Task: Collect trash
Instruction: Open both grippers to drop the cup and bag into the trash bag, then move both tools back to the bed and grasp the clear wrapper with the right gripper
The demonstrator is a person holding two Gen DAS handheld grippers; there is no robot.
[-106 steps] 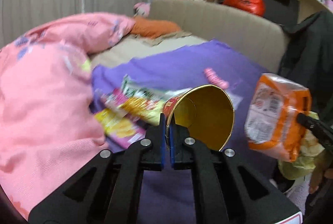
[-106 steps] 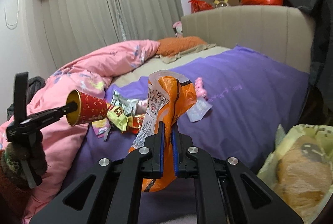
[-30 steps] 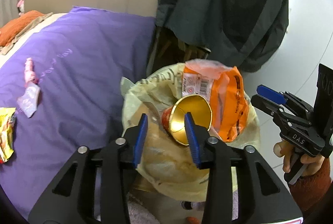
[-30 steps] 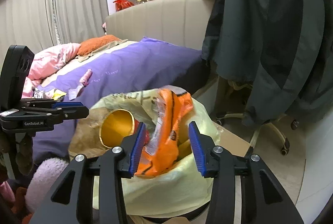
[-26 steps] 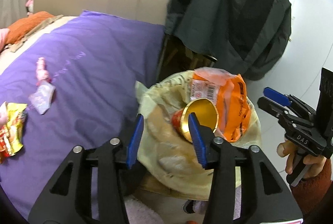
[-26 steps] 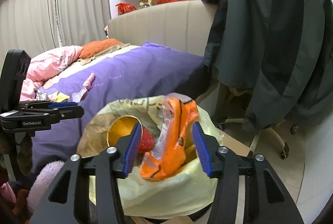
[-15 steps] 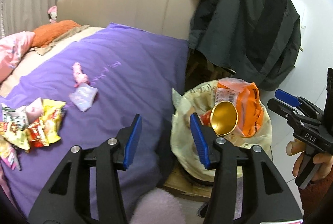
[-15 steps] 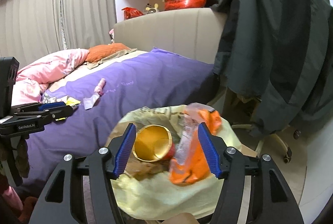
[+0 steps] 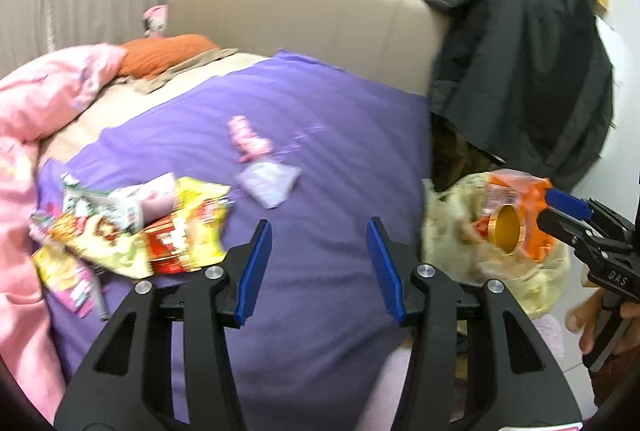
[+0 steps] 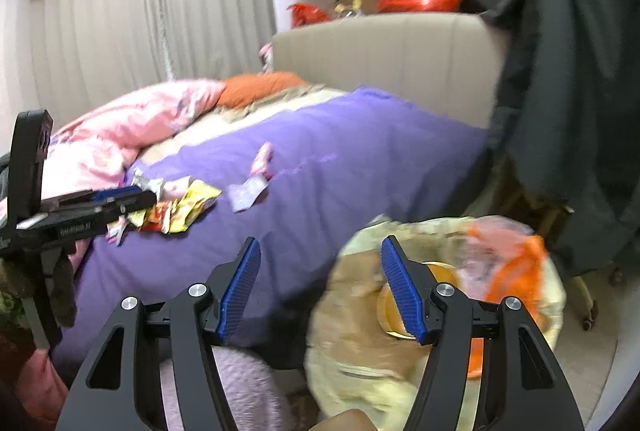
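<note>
A trash bin lined with a yellowish bag stands beside the bed. A red cup with a gold inside and an orange snack bag lie in it. Several snack wrappers are piled on the purple blanket at left. A pale wrapper and a pink wrapper lie further up. My left gripper is open and empty over the blanket. My right gripper is open and empty near the bin's left rim.
A pink duvet covers the bed's left side, with an orange pillow by the beige headboard. A dark jacket hangs over a chair right of the bin. A fuzzy lilac thing lies at the bed's foot.
Both grippers have swung left from the bin toward the bed. The cup and orange bag stay in the bin. The wrapper pile has come closer in the left wrist view.
</note>
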